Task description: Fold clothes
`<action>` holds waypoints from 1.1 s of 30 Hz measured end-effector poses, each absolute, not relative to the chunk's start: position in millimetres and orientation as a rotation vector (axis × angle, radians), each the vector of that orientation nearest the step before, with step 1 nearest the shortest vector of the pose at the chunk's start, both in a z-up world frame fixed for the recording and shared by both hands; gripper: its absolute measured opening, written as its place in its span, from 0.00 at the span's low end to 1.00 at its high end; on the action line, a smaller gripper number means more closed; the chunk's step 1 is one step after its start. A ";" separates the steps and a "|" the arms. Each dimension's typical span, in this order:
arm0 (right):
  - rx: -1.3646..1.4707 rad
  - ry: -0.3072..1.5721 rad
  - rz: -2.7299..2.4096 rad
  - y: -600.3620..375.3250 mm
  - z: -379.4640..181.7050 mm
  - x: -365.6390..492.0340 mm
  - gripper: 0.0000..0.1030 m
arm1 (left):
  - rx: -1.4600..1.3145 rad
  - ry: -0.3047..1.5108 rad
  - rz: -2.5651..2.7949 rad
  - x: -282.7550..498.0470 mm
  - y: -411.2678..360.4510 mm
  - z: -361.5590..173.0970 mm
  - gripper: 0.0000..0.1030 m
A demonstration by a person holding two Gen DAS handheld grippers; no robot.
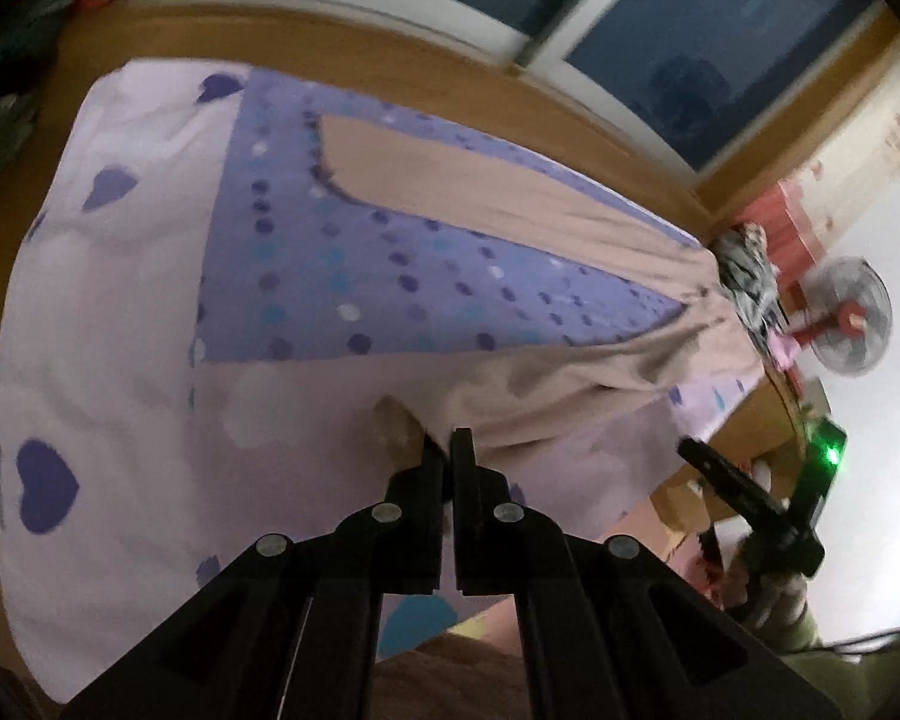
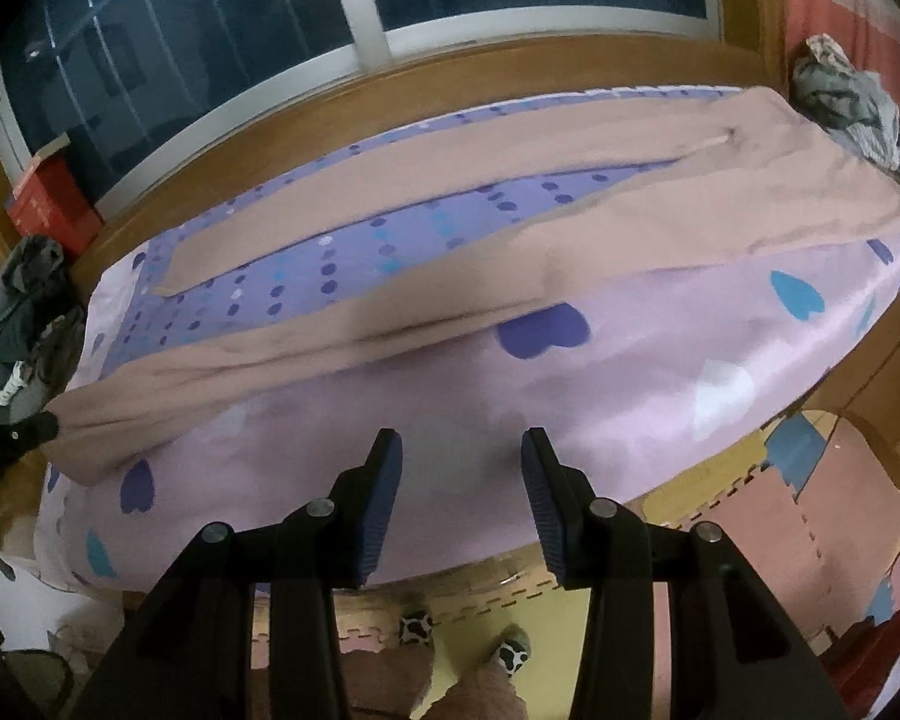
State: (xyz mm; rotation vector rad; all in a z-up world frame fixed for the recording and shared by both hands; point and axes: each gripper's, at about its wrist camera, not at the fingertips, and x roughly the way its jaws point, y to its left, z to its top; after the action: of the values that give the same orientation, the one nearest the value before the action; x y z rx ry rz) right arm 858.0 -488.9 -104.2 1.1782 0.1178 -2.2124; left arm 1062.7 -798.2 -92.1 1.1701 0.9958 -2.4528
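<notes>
The beige trousers lie spread on the bed, their two legs splayed apart in a V with the waist toward the end where a crumpled patterned garment sits. The near leg runs along the bed's near side, and its cuff is pinched in the left gripper, whose jaws are drawn close on the cloth. The right gripper hovers above the bed's near edge with its jaws wide and nothing between them.

The risk I see is that the grip has only the tip of the cuff; a quick pull across the bed could slip it free, or drag the whole pair askew and bunch the near leg, which already shows a crease midway. With the waist unheld, the far leg could shift too, so the legs would not lie matched.

As for containers, a red box stands on the ledge past the bed's far corner; what it holds cannot be seen.
</notes>
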 end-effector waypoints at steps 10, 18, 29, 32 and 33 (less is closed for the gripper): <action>1.253 -0.054 -2.400 -409.3 -98.2 802.8 0.40 | 1.190 1.024 -2.364 1047.5 -805.5 -121.2 0.02; 1.255 -0.328 -2.559 -309.4 -76.1 700.1 0.44 | 1.074 1.047 -2.296 1047.2 -804.8 -113.2 0.02; 1.367 -0.571 -2.656 -184.9 -82.7 495.5 0.46 | 0.836 1.035 -2.010 1050.9 -767.3 -98.7 0.02; 1.420 -0.547 -2.660 -170.4 -93.1 456.5 0.46 | 0.795 1.030 -1.944 1051.7 -754.2 -96.7 0.02; 1.441 -0.536 -2.649 -168.5 -98.2 446.9 0.46 | 0.783 1.031 -1.928 1052.0 -750.9 -96.2 0.02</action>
State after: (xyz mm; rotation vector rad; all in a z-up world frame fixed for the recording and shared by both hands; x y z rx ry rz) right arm 446.9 -168.5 -98.2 1.4410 -0.5355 -2.6489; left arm 1052.0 -750.9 -96.2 0.7827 1.0313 -1.9275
